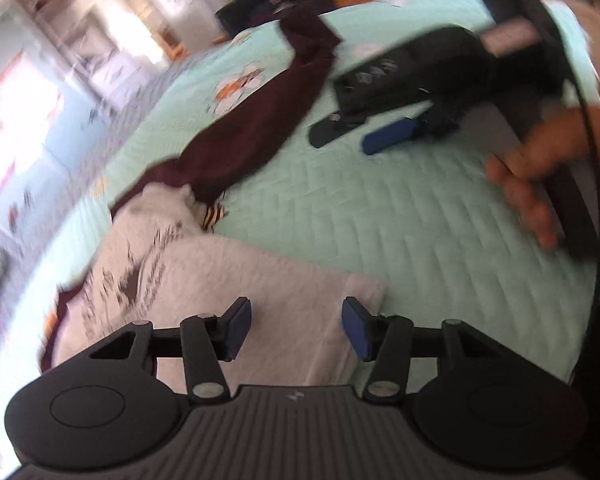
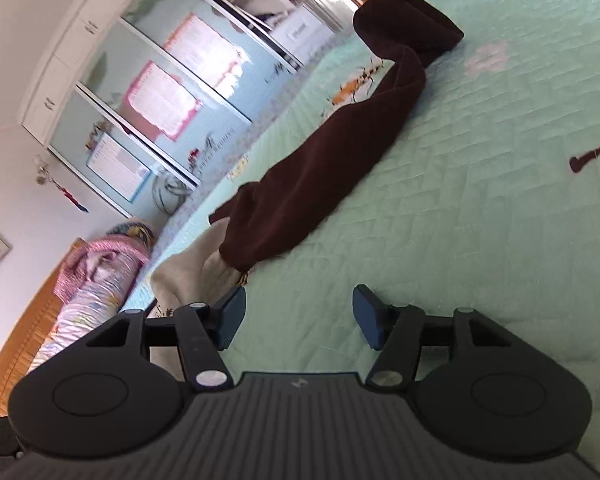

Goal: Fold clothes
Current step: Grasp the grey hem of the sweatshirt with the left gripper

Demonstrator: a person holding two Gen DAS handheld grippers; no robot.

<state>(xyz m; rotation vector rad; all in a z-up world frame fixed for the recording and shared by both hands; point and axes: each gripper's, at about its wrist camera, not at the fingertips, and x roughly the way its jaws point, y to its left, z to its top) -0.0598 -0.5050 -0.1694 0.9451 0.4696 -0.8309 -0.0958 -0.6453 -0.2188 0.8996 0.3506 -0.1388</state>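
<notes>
Left wrist view is blurred: my left gripper (image 1: 296,328) has jaws apart, empty, over the white garment (image 1: 204,280); its print is unreadable. Maroon garment (image 1: 256,120) runs toward 12 on the mint quilt (image 1: 420,220); right gripper (image 1: 364,132) at 1. Right wrist view: jaws apart, empty; white garment mostly hidden at 9, wardrobe (image 2: 140,100) at 10.
</notes>
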